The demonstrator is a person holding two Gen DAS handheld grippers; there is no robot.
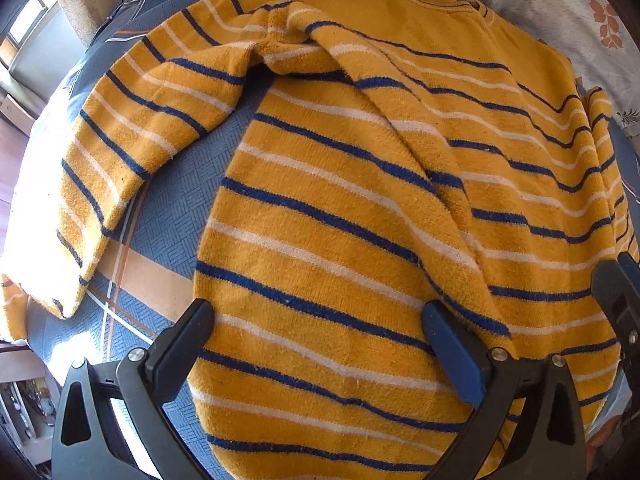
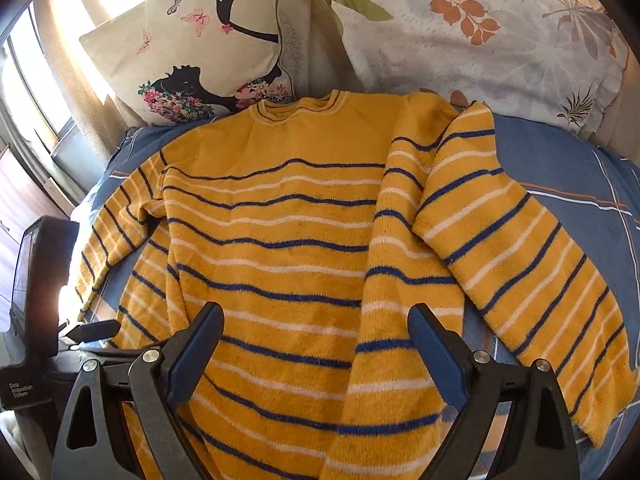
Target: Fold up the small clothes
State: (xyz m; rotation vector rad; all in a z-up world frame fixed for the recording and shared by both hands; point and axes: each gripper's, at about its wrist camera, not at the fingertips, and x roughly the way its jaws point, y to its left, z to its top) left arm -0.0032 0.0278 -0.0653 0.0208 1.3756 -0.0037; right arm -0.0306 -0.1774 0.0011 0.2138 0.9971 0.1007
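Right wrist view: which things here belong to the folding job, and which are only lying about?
Belongs to the job:
- mustard-yellow knit sweater with blue and white stripes, spread flat
- left gripper, open
- right gripper, open
- blue patterned bedcover, the folding surface

Just lying about:
- cream cushion with a black silhouette print
- white pillow with orange leaf print

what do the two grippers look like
Both the left gripper and the right gripper are black plastic frames with triangular cut-outs, silver round pivot bolts and jaws lined with dark blue pads. One body carries small white lettering. No cables or sleeves show.
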